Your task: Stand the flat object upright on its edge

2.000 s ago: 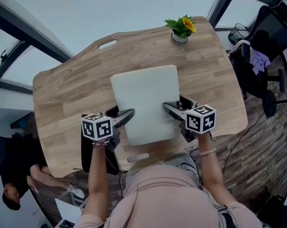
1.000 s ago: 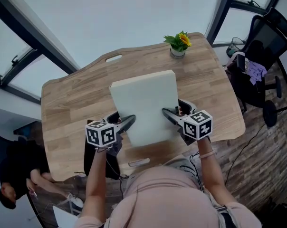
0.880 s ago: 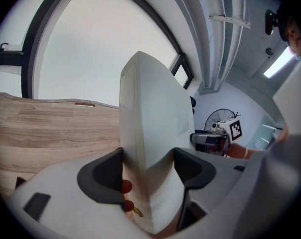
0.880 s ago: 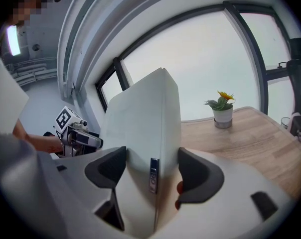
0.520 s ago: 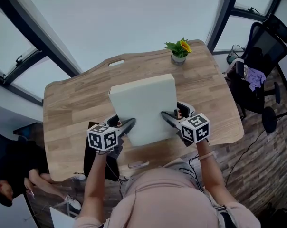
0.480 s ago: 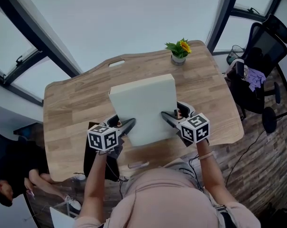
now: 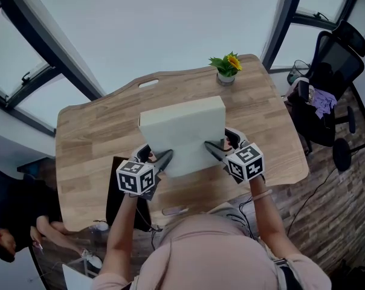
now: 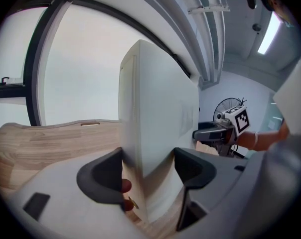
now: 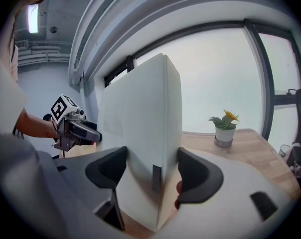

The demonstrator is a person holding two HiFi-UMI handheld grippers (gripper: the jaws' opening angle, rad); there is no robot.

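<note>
Currently tilted: white board (image 7: 182, 128), standing steeply over the middle of the wooden table (image 7: 92, 132).
Left gripper (image 7: 162, 157): jaws clamped on the board's left edge.
Right gripper (image 7: 213, 148): jaws clamped on its right edge.
Beyond: flower pot (image 7: 225, 76), well apart.

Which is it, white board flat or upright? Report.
Nearly upright. The white board rises steeply, with the left gripper and right gripper shut on its sides. Whether its lower edge touches the table, cannot tell.
</note>
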